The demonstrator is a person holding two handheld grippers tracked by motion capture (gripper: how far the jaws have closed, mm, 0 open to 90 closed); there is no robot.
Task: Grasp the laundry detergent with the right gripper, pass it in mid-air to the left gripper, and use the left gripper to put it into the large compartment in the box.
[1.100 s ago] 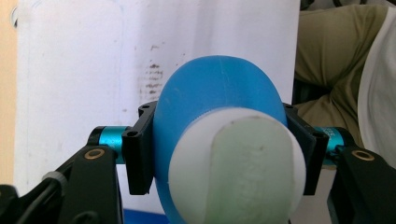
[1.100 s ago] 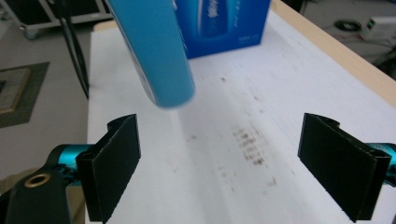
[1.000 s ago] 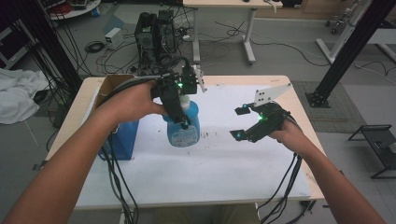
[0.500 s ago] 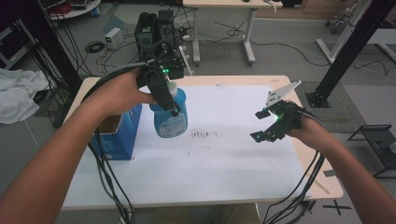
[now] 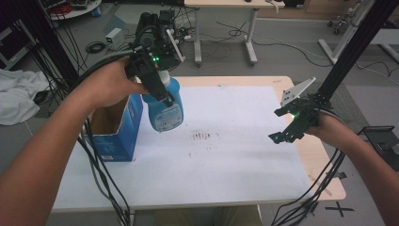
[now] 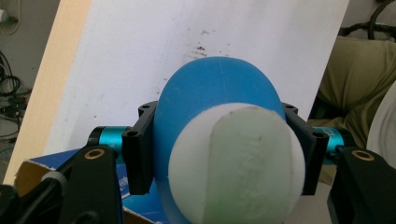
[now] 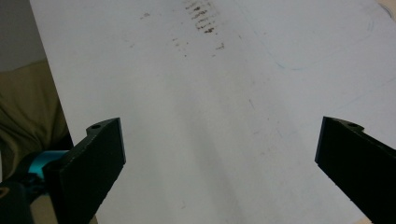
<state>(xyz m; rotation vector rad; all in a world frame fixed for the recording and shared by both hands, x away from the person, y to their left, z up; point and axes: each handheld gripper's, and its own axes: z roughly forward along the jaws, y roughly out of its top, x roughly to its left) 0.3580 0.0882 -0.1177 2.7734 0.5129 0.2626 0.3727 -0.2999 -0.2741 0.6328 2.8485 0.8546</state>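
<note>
My left claw (image 5: pixel 162 96) was clenched on the blue bottle (image 5: pixel 164 110), lifted beside the box (image 5: pixel 113 136). My right claw (image 5: pixel 288 132) had just been opening, wide and empty, far right over the worktop (image 5: pixel 226 165).

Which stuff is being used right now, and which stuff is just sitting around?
Being used:
- blue plastic bottle with a white cap, gripped by the left gripper
- open blue cardboard box beside it
- right gripper, jaws just opened, nothing between them

Just lying about:
- white sheet with small brown specks
- white cloth on the floor
</note>
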